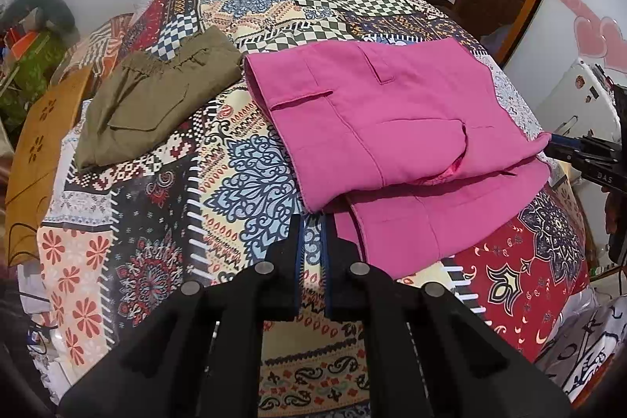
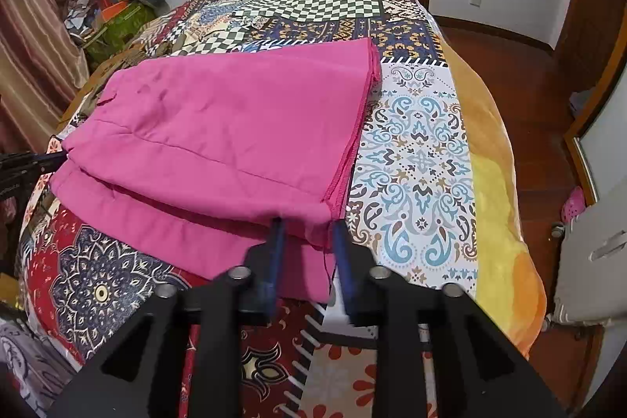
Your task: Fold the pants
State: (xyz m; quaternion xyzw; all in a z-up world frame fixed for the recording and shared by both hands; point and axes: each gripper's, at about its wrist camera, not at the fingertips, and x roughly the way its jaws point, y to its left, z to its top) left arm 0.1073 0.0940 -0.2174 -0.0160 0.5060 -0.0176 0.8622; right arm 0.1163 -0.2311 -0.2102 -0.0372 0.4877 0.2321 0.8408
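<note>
Pink pants (image 1: pixel 392 120) lie folded over on the patterned bedspread (image 1: pixel 243 183); they also fill the middle of the right wrist view (image 2: pixel 235 128). My left gripper (image 1: pixel 312 222) is open and empty, just left of the pants' near edge. My right gripper (image 2: pixel 307 226) is open, its fingertips at the pants' near right corner, the cloth edge lying between them. In the left wrist view the right gripper (image 1: pixel 556 140) touches the pants' right corner. In the right wrist view the left gripper's fingers (image 2: pixel 35 161) show at the left edge.
Folded olive pants (image 1: pixel 156 96) lie at the back left of the bed. A wooden board (image 1: pixel 35 151) stands at the bed's left side. An orange-yellow blanket (image 2: pixel 493 159) runs along the right edge, with wooden floor (image 2: pixel 521 65) beyond. Clutter (image 2: pixel 113 6) is piled at the back left.
</note>
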